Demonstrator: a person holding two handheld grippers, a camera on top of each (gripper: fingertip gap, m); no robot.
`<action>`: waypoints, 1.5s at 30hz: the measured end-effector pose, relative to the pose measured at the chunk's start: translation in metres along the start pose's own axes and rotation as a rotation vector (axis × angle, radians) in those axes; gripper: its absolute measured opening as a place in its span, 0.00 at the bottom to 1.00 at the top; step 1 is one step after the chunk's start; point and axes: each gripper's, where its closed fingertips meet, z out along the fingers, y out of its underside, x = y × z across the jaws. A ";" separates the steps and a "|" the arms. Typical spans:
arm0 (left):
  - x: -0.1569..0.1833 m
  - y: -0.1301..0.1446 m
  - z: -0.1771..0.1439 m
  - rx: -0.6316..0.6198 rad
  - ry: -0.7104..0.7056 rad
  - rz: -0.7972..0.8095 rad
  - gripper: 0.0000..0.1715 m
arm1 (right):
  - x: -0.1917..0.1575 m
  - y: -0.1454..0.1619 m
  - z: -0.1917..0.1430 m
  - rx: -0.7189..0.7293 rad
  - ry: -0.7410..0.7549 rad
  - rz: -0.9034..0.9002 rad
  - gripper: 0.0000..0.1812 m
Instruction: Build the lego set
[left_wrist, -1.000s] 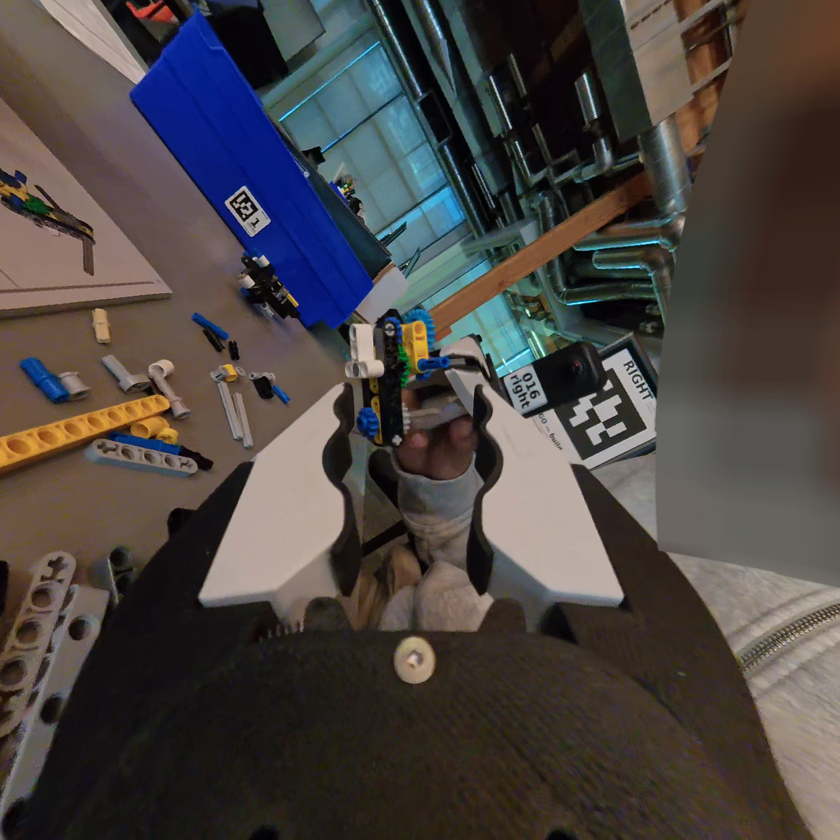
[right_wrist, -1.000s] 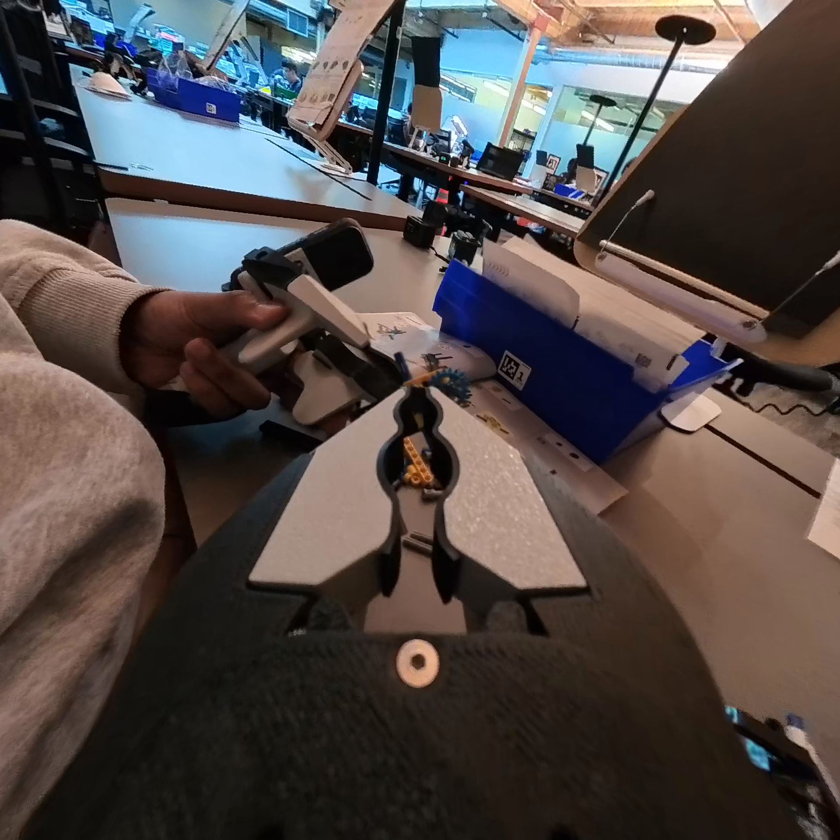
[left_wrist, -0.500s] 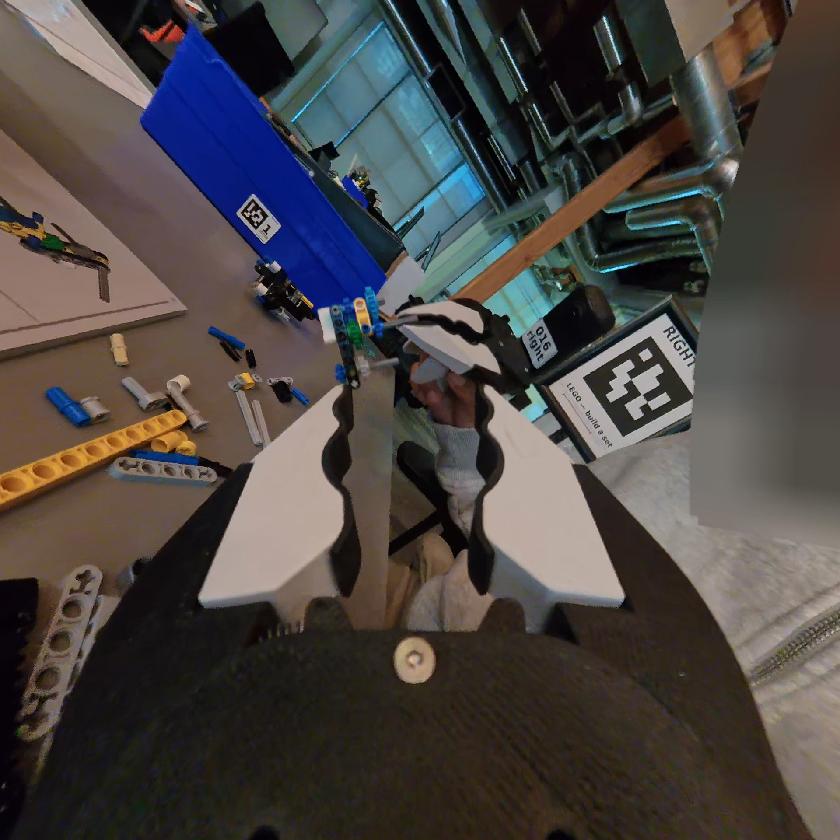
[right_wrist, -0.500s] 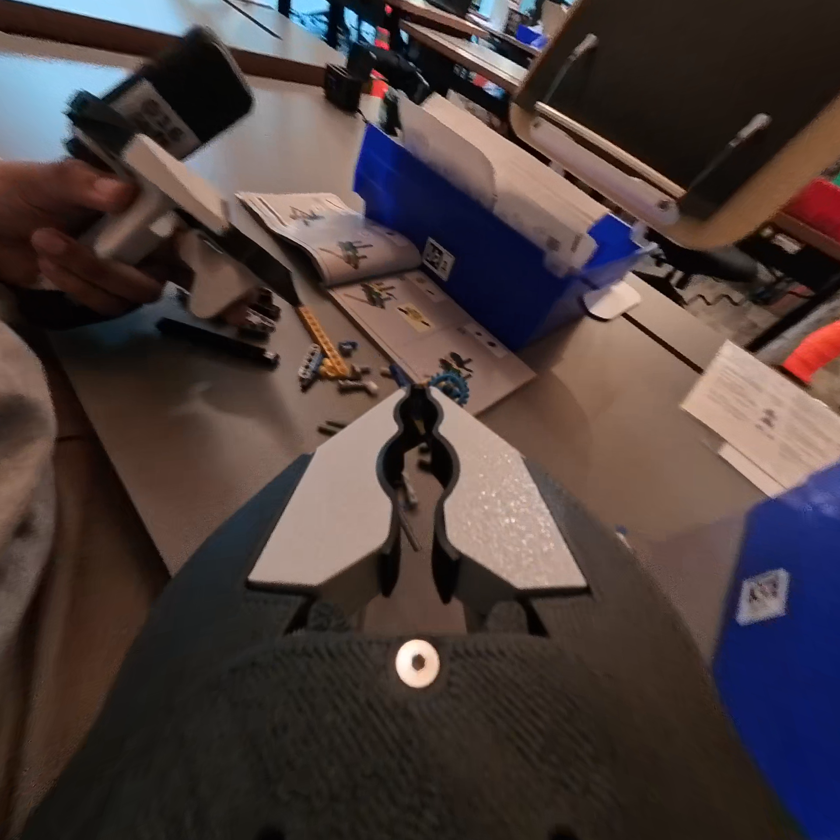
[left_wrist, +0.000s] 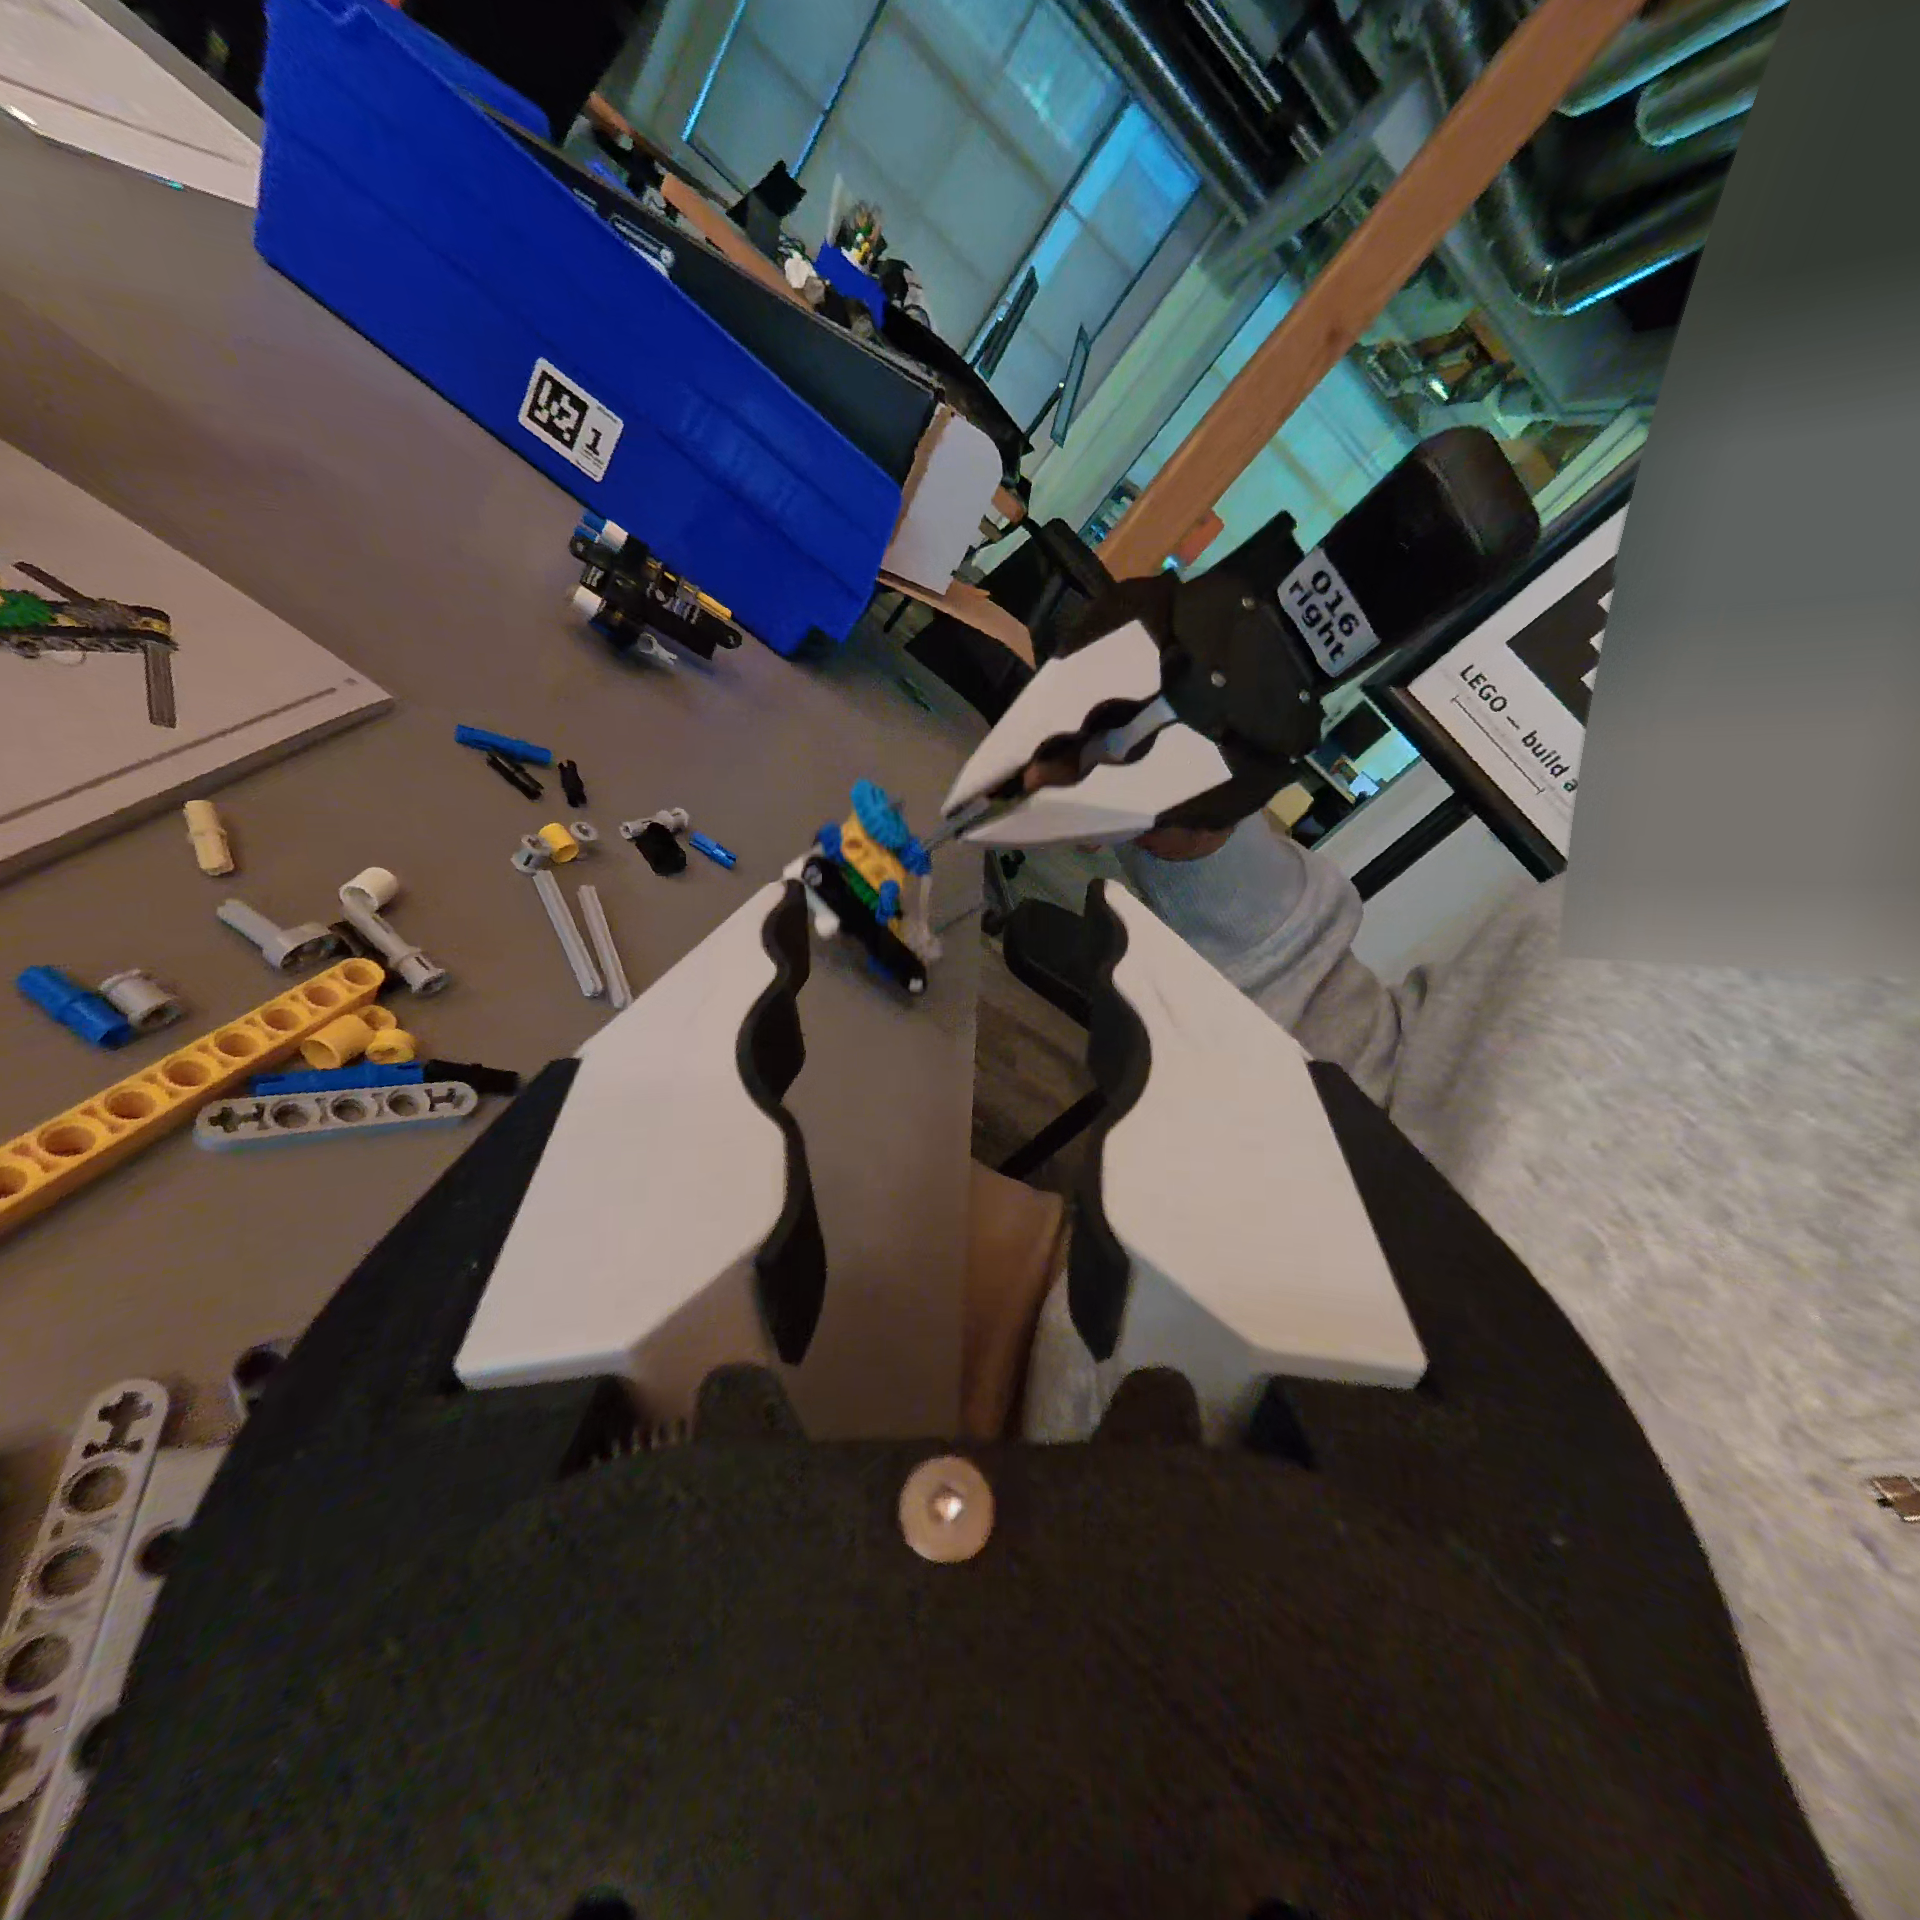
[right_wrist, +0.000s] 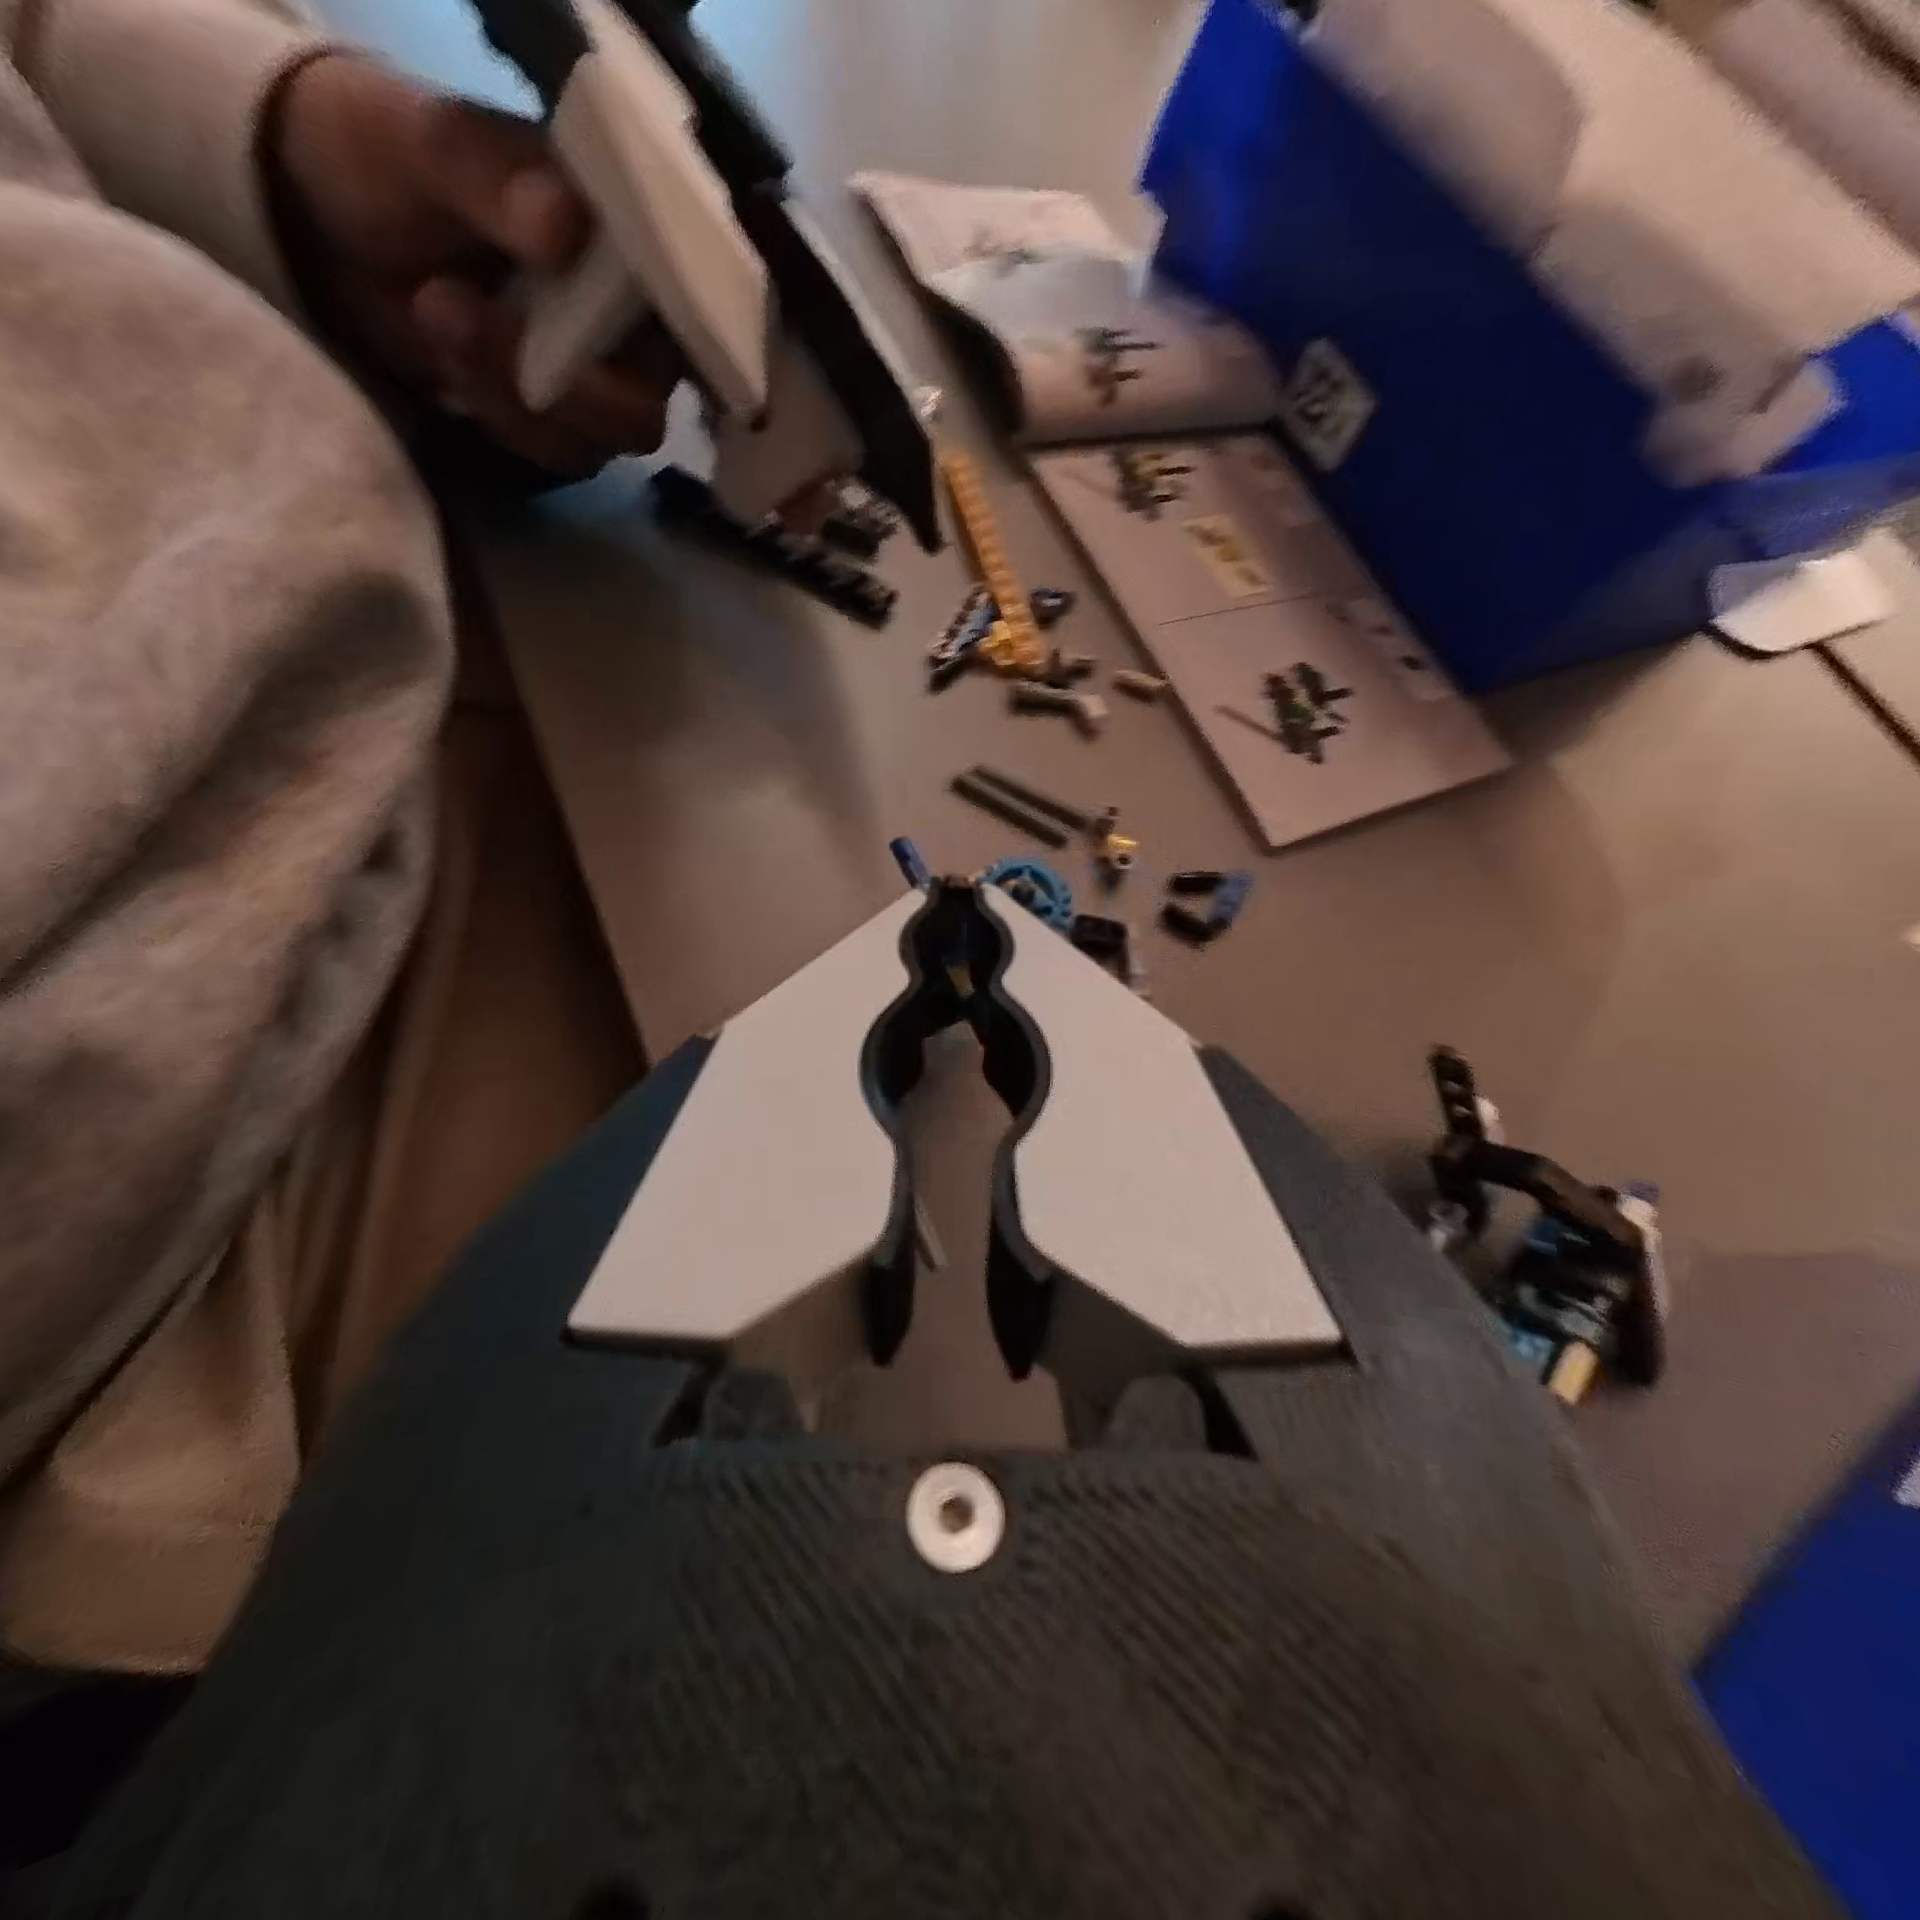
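A small lego assembly (left_wrist: 871, 883) with a blue gear, a yellow part and a black beam hangs low over the grey table (left_wrist: 364, 499), just beyond my left fingertips. My right gripper (left_wrist: 951, 826) is shut on its right side, with its jaws closed together. In the right wrist view the right gripper (right_wrist: 956, 896) is shut, with the blue gear (right_wrist: 1034, 896) showing past its tip. My left gripper (left_wrist: 945, 904) is open and empty, and the assembly sits beside its left finger (left_wrist: 665, 1143). The left gripper (right_wrist: 852, 499) shows blurred in a hand at the upper left of the right wrist view.
A blue bin (left_wrist: 582, 343) stands at the back. An open instruction booklet (left_wrist: 156, 665) lies on the left. A long yellow beam (left_wrist: 177, 1081), a grey beam (left_wrist: 332, 1112) and several loose pins and axles lie nearby. A second black assembly (left_wrist: 644, 608) sits by the bin. The gap from one gripper's tips to the other's is roughly 8 cm.
My right gripper has carried the small assembly from high between the left fingertips down toward the table. The right wrist view has swung down onto the table. The left gripper stayed open.
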 end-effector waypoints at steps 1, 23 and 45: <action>0.001 0.001 0.001 -0.007 -0.001 0.006 0.30 | -0.006 0.002 0.004 -0.022 -0.025 -0.015 0.01; 0.000 0.019 0.009 -0.108 -0.035 0.059 0.29 | -0.022 -0.006 0.030 0.016 -0.048 -0.049 0.06; -0.002 0.019 0.008 -0.106 -0.029 0.032 0.29 | 0.009 -0.011 -0.002 0.172 -0.019 0.201 0.15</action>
